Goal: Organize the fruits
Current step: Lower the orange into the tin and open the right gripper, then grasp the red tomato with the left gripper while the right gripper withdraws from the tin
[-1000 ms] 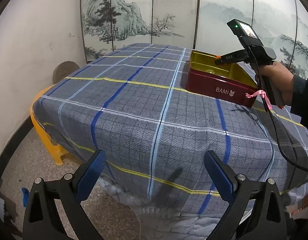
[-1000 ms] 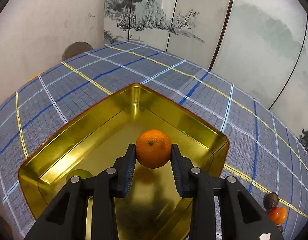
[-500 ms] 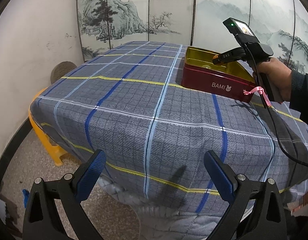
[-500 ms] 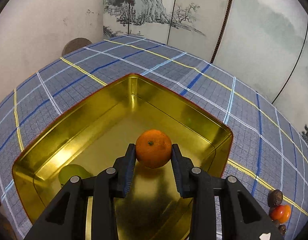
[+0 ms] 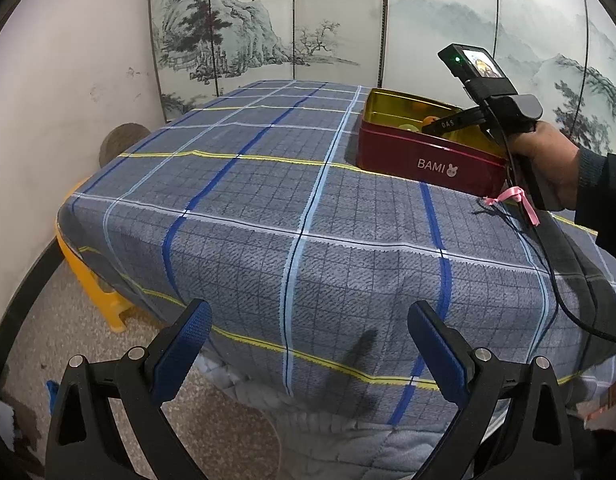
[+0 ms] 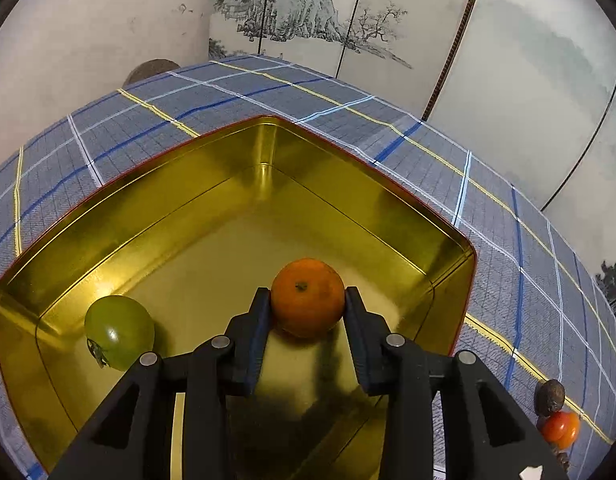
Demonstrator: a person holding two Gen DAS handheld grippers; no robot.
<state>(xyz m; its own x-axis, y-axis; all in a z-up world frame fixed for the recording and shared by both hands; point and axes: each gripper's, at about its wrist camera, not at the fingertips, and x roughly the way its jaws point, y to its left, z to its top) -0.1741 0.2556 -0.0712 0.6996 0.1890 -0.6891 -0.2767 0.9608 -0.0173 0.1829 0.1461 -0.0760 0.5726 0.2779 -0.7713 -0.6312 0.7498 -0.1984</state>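
A red tin with a gold inside (image 6: 268, 148) stands on the checked blue tablecloth (image 6: 168, 96). My right gripper (image 6: 307, 295) reaches down into it. Its jaws are opening around a small orange (image 6: 308, 304), and both pads still touch the fruit just above the tin's floor. A green fruit (image 6: 120, 332) lies in the tin's left corner. In the left wrist view the tin (image 5: 423, 160) sits at the far right with a hand holding the right gripper (image 5: 447, 124) over it. My left gripper (image 5: 308, 320) hangs open and empty over the table's near edge.
A red fruit (image 6: 561, 428) and a brown one (image 6: 549, 398) lie on the cloth right of the tin. A yellow stool (image 5: 96, 288) stands at the table's left, and a painted folding screen (image 5: 268, 32) behind it. A black cable (image 5: 547, 264) trails across the cloth.
The right gripper has sunk deeper into the tin with the orange, and the green fruit has come fully into view. The left gripper has stayed open.
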